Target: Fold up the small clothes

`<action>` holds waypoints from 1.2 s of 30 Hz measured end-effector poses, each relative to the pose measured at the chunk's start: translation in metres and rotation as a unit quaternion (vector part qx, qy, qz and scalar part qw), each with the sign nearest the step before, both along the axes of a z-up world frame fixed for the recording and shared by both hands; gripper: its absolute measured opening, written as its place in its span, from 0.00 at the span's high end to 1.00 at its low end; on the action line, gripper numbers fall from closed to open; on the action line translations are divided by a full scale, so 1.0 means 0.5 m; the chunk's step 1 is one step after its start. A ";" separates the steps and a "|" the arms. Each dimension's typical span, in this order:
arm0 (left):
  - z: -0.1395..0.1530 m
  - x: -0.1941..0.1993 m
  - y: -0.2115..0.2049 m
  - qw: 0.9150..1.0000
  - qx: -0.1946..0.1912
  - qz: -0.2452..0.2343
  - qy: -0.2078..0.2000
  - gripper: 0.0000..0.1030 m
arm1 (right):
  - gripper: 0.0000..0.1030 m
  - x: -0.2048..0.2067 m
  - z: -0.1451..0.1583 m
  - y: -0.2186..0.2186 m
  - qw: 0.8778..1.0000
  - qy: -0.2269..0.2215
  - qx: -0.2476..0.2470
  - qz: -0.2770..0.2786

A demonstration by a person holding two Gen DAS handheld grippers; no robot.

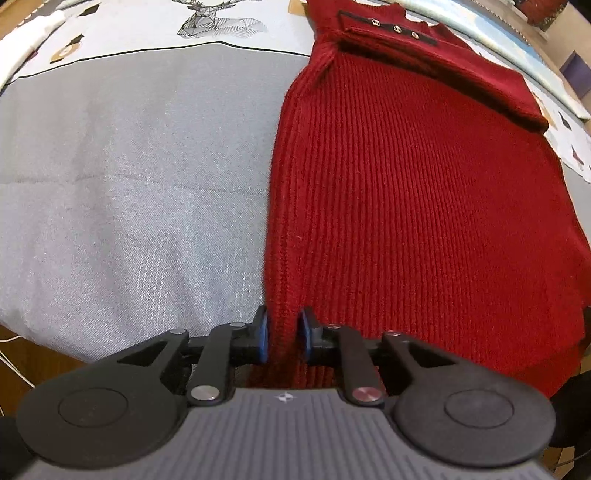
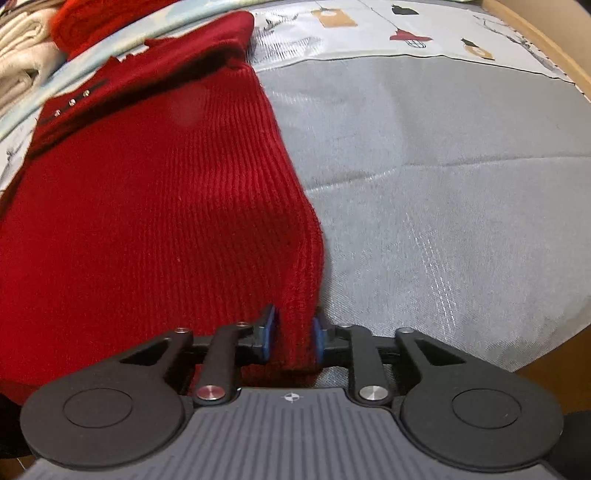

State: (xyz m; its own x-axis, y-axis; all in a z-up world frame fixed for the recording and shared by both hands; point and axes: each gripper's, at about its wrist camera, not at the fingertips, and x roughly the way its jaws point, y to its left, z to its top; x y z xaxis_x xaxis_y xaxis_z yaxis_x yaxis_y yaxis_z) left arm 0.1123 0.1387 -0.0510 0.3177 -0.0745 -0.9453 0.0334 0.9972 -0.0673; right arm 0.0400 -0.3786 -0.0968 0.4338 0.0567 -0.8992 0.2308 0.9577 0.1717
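Observation:
A red ribbed knit sweater (image 1: 406, 192) lies on the grey tablecloth (image 1: 129, 184), its collar with three small metal buttons at the far end. My left gripper (image 1: 283, 338) is shut on the sweater's near left hem corner, blue pads pinching the knit. In the right wrist view the same sweater (image 2: 155, 206) fills the left half, and my right gripper (image 2: 293, 339) is shut on its near right hem corner. The sleeves look folded in over the body.
The grey cloth (image 2: 443, 177) has a printed border with a deer drawing (image 1: 207, 18) at the far side. Folded cream and red clothes (image 2: 33, 44) are stacked at the far left. The wooden table edge (image 2: 546, 40) curves at the right.

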 end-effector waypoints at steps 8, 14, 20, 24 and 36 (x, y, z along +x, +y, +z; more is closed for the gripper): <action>-0.002 0.000 -0.008 1.000 0.006 -0.006 0.001 0.79 | 0.72 0.002 0.000 0.008 1.000 0.001 -0.005 0.010; 0.001 -0.005 -0.012 1.000 0.003 -0.011 -0.006 0.86 | 0.81 0.003 0.004 0.011 1.000 -0.007 -0.001 0.017; -0.002 -0.007 0.000 1.000 -0.010 -0.008 -0.006 0.85 | 0.84 -0.004 0.019 0.001 0.999 -0.029 0.015 0.007; -0.006 -0.007 -0.003 1.000 0.005 -0.013 -0.001 0.76 | 0.74 0.003 0.005 0.004 1.000 -0.004 0.004 0.004; -0.005 -0.011 -0.020 1.000 0.006 -0.025 -0.012 0.87 | 0.80 0.000 0.009 0.021 0.999 -0.011 -0.010 0.031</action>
State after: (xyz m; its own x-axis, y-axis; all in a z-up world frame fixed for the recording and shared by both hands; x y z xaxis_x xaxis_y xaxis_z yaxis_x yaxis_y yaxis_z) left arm 0.1069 0.1287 -0.0535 0.3366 -0.0800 -0.9382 0.0844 0.9949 -0.0546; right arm 0.0399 -0.3680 -0.0922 0.4500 0.0659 -0.8906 0.1673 0.9734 0.1565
